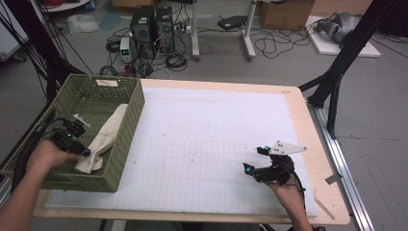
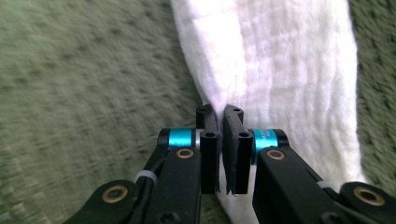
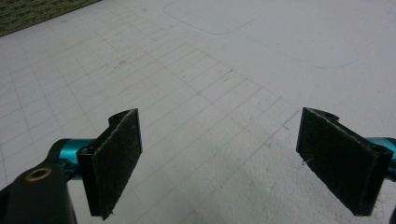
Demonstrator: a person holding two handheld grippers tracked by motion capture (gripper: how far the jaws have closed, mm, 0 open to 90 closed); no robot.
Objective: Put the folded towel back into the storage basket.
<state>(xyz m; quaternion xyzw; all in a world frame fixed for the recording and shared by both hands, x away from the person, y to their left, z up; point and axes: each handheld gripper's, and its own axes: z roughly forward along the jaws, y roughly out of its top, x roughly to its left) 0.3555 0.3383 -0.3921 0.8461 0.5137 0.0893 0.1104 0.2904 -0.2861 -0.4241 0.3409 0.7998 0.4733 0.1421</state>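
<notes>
Inside the green basket (image 1: pixel 122 137), the left gripper (image 1: pixel 85 152) pinches the near end of a cream cloth (image 1: pixel 107 135), whose length runs away ahead of it. Close up, its jaws clamp the cloth's edge (image 2: pixel 280 70). Well apart over the white mat (image 3: pixel 224 70), the right gripper (image 3: pixel 219 158) gapes empty.

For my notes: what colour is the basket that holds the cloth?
The basket is olive green and woven; the high view shows it best. The cloth is cream.
</notes>
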